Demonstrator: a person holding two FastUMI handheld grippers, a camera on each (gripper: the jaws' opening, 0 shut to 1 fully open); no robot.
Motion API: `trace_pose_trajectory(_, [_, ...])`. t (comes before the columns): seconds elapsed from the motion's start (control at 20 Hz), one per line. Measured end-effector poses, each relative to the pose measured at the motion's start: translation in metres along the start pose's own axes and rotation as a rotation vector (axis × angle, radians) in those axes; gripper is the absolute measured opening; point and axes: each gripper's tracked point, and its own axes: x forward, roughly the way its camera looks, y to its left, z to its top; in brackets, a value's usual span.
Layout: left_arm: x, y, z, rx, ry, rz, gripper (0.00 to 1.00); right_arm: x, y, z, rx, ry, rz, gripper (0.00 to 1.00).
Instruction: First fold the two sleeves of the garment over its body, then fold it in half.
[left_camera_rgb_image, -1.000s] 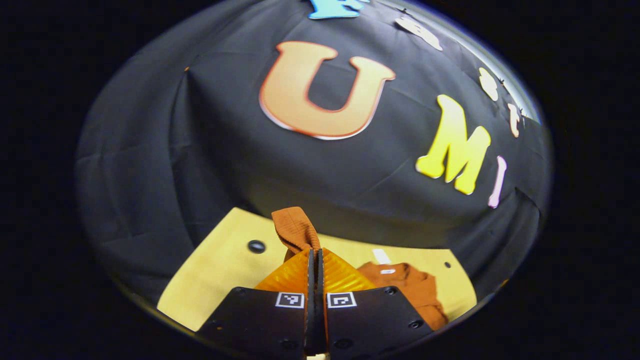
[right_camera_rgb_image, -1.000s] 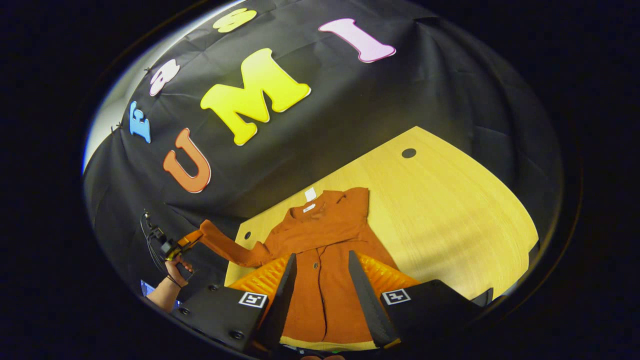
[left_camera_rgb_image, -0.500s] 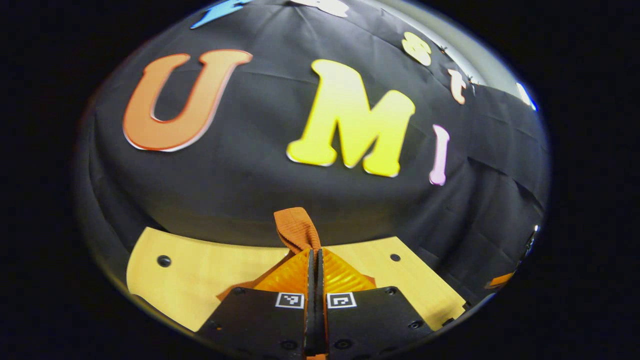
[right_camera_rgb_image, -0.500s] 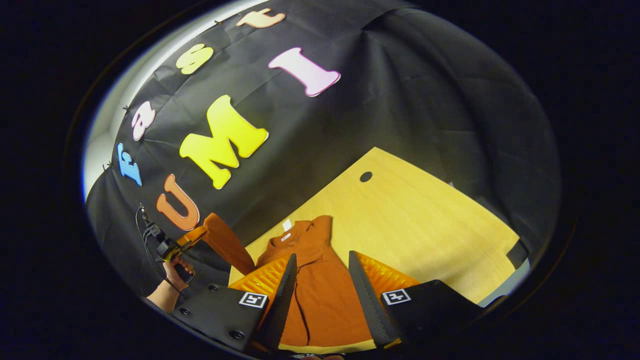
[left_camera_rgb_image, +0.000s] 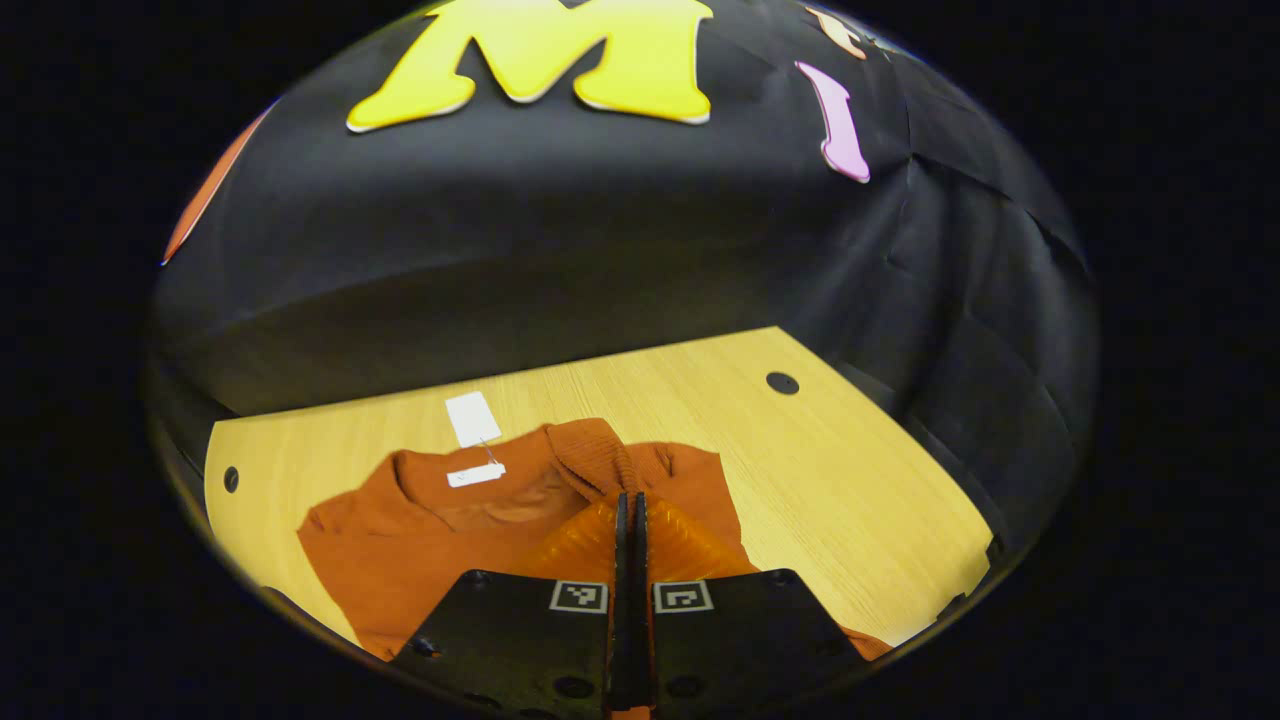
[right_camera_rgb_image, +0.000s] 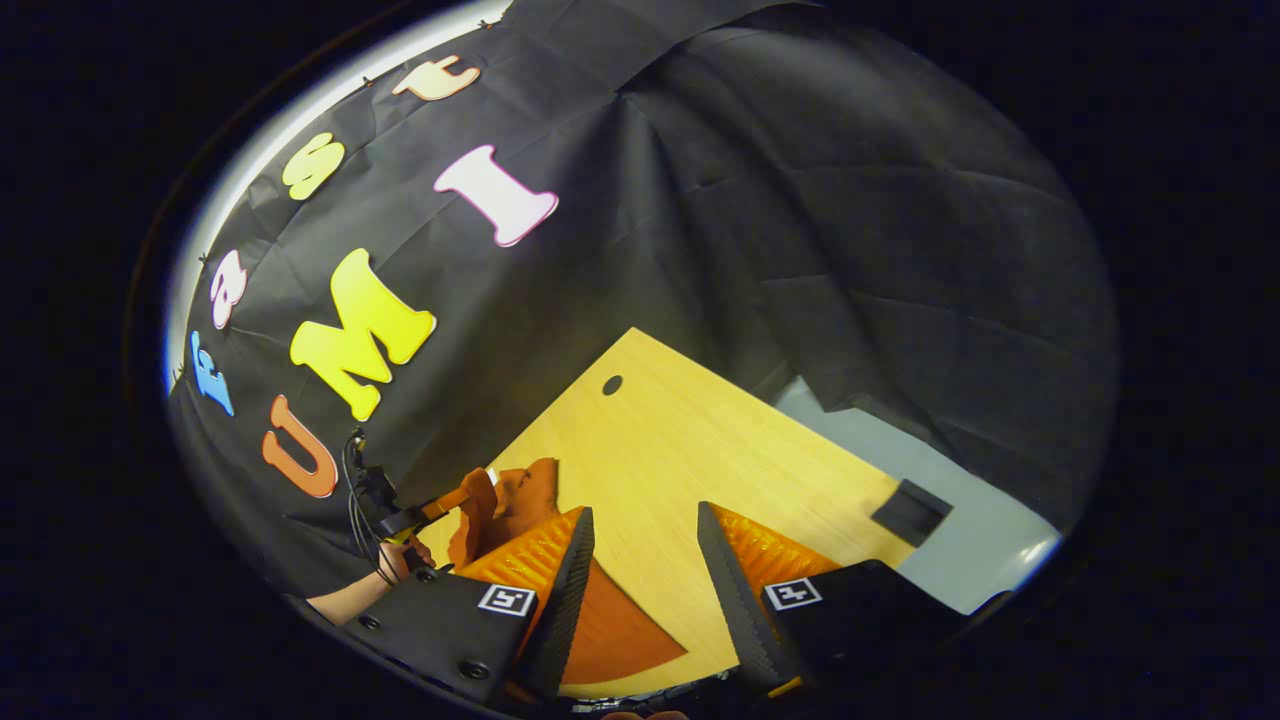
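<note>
Over the tabletop (left_camera_rgb_image: 860, 470), left hand-held gripper (left_camera_rgb_image: 630, 500) pinching the ribbed sleeve cuff (left_camera_rgb_image: 592, 452) above the orange garment (left_camera_rgb_image: 420, 540) lying flat below. Best carried straight across the chest, laid smooth, let go only once flat. Right hand-held gripper (right_camera_rgb_image: 640, 520) spread and holding nothing, near the garment's edge.

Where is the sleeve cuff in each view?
Left gripper view: the cuff sticks up just above the shut left gripper, low centre.
Right gripper view: lower left, the cuff hangs from the far left gripper.
Shared landmark: the table hole.
</note>
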Motion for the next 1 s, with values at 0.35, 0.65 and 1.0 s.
trace_pose_trajectory(0.35, [0.032, -0.032, -0.041, 0.005, 0.04, 0.028, 0.14, -0.014, -0.028, 0.004, 0.007, -0.02, -0.074, 0.61])
trace_pose_trajectory(0.65, [-0.01, -0.078, -0.023, 0.035, -0.035, -0.076, 0.92, 0.0, 0.013, -0.007, -0.08, 0.006, -0.002, 0.68])
trace_pose_trajectory(1.0, [-0.13, -0.038, -0.004, 0.034, -0.243, 0.05, 0.96, 0.036, 0.092, -0.055, -0.369, 0.043, 0.123, 0.68])
